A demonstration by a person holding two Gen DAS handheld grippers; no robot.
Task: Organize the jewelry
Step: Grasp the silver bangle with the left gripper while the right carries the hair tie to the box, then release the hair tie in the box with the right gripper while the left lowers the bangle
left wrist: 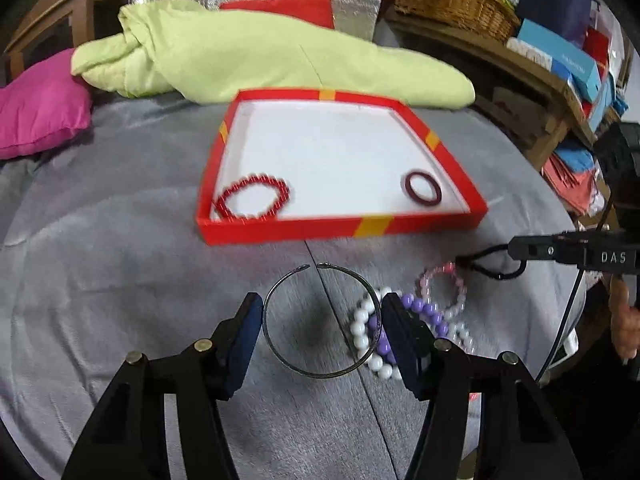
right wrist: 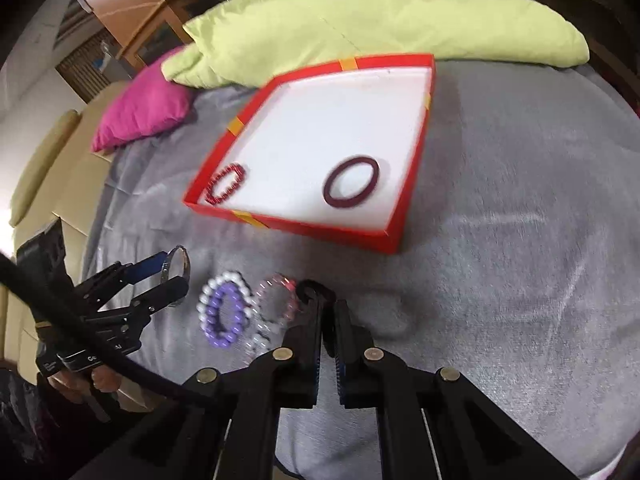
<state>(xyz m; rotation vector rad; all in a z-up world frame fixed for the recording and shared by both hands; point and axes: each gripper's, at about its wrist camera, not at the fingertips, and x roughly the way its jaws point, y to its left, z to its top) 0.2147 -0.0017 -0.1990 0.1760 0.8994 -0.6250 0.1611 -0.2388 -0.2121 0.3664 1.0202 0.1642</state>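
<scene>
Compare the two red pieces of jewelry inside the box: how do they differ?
The red beaded bracelet is made of many small bright red beads, while the dark red bangle is one smooth solid ring of a deeper maroon. The beaded one lies in the near left corner of the red box, against its walls; the bangle lies near the right wall. The beaded loop looks less evenly round. Both lie flat on the white floor.
</scene>
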